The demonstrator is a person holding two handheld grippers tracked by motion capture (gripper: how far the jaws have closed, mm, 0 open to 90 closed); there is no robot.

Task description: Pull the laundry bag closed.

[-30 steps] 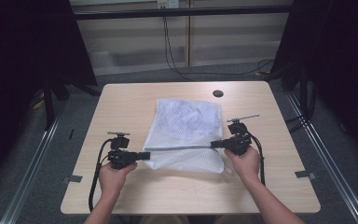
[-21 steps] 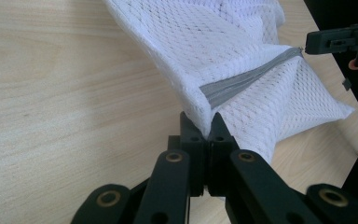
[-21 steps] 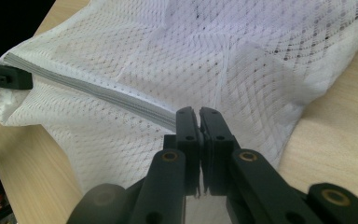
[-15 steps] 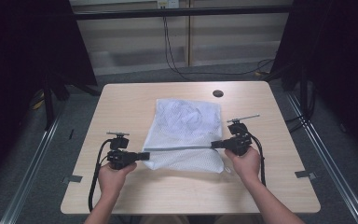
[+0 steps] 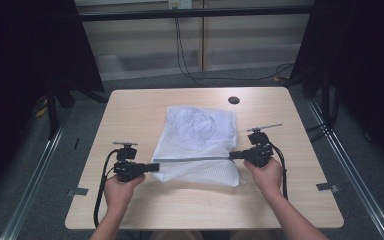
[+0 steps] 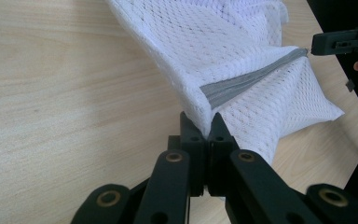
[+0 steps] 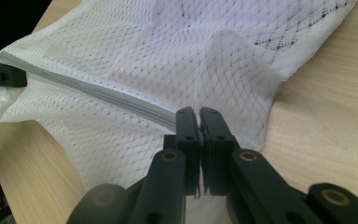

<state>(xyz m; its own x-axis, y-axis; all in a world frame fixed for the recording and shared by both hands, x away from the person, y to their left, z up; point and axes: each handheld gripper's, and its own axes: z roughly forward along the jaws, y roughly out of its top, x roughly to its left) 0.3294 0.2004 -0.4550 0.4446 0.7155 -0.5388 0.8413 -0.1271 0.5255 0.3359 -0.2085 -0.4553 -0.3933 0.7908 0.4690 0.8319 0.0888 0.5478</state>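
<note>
high view: the white mesh laundry bag (image 5: 197, 145) lies mid-table on the pale wooden table (image 5: 130, 110), its grey zipper strip (image 5: 192, 159) stretched taut between the two tongs. The left gripper (image 5: 152, 167) pinches the strip's left end and the right gripper (image 5: 234, 155) its right end. Honestly nothing differs from a second ago: same hands, same spots, bag in the same shape.

left gripper view: jaws clamped tight on the bag's corner (image 6: 205, 119), right where the zipper strip (image 6: 251, 77) ends. The other gripper (image 6: 342, 42) sits at the far end.

right gripper view: jaws closed on the zipper strip (image 7: 102, 93) and the mesh (image 7: 182, 46) around it. The bag is spread over the table beyond.
</note>
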